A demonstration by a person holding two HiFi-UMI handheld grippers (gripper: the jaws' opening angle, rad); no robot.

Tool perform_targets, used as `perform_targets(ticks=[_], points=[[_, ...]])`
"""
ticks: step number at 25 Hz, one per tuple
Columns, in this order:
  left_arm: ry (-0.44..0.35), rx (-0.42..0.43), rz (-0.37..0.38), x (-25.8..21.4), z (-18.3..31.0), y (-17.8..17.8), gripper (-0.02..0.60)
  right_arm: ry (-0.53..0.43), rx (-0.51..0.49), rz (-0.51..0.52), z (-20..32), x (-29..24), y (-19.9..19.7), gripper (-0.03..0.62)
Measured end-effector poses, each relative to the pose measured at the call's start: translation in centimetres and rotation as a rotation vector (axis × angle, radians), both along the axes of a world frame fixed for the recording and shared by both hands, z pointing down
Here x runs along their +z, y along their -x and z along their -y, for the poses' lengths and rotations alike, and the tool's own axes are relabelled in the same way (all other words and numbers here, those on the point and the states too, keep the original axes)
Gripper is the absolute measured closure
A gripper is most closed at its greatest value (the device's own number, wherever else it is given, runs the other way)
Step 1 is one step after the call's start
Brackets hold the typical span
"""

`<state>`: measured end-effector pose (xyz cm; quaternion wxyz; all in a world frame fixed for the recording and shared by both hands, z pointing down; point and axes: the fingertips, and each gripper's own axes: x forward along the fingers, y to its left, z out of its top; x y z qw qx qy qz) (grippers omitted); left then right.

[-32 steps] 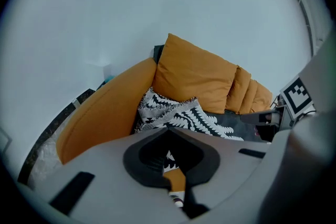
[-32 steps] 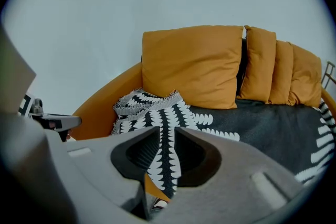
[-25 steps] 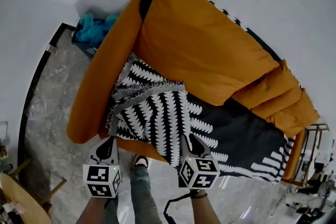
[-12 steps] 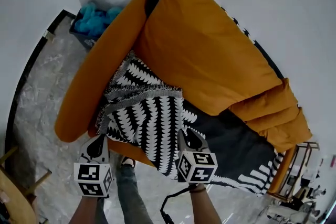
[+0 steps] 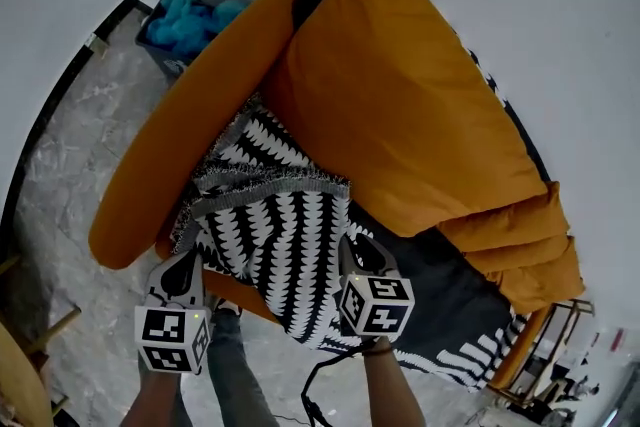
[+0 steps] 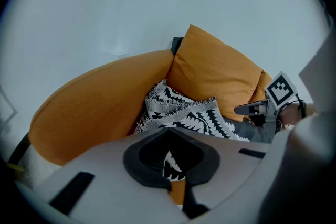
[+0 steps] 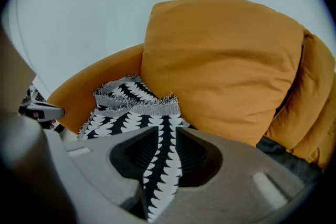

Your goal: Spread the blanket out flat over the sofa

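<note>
A black-and-white patterned blanket with a fringed grey hem lies bunched and folded over on the seat of an orange sofa, hanging over the front edge. My left gripper is shut on the blanket's left front edge. At the middle of the front edge my right gripper is shut on a fold of the blanket. A flatter dark part of the blanket covers the seat to the right. The sofa's big back cushion rises behind the folds.
Left of the folded cloth curves the sofa's orange armrest. A bin of blue stuff stands behind the armrest by the white wall. A person's legs stand on the marble floor between the grippers. A black cable lies on the floor.
Both grippers, still shut on the blanket, have drawn slightly back from the sofa's front edge, and the head view has shifted, showing the sofa larger and further left.
</note>
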<state>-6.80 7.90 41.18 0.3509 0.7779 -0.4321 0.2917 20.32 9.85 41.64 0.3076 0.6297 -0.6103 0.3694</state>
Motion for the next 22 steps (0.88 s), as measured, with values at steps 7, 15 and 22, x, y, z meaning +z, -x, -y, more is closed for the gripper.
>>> perform_targets(ticks=[7,15,22], points=[[-0.011,0.009,0.012,0.9,0.7,-1.8,0.591,0.031,-0.050,0.014,1.6,2.1,-1.4,0.508],[-0.012,0.021,0.003,1.2,0.9,-3.0,0.591,0.082,-0.124,0.044,3.1,5.0,-2.1,0.508],[-0.003,0.015,0.007,1.3,0.6,-2.8,0.591,0.126,-0.155,0.064,3.4,7.0,-2.3,0.508]])
